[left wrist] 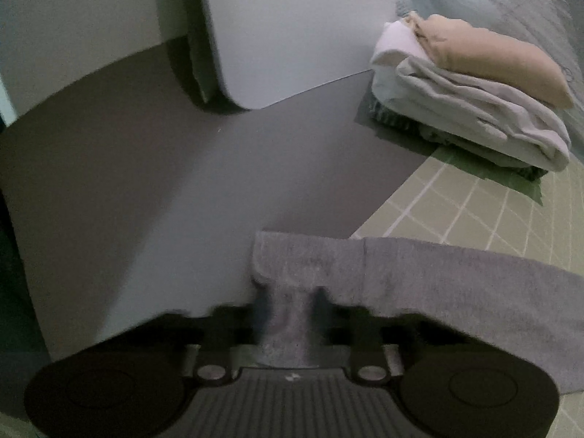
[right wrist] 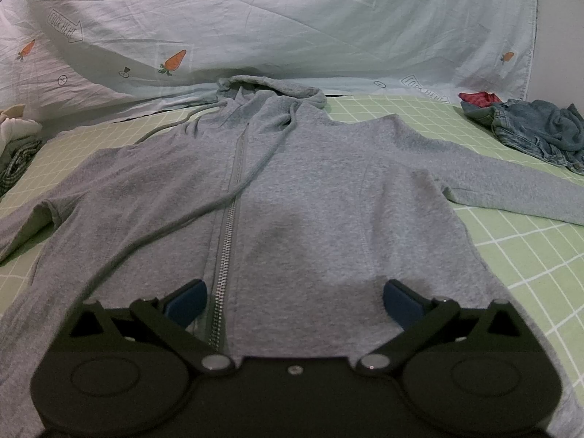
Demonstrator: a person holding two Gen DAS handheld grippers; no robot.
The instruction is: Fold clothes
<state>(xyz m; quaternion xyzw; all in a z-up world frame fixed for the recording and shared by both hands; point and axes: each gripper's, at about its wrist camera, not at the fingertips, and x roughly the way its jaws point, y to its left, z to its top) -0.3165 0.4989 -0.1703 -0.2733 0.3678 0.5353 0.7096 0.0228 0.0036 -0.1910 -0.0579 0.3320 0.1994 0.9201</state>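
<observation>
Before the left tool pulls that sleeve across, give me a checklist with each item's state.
1. Left tool clamped on the grey sleeve: ok, fabric is pinched between its fingers.
2. Right tool free: ok, open over the hoodie, gripping nothing.
3. Hoodie spread flat, zipper closed: ok.
4. Drawstring tucked away: not ok, it trails across the chest.
5. Folded pile clear of the sleeve: ok.
6. Other sleeve's cuff: cannot tell, out of view.
</observation>
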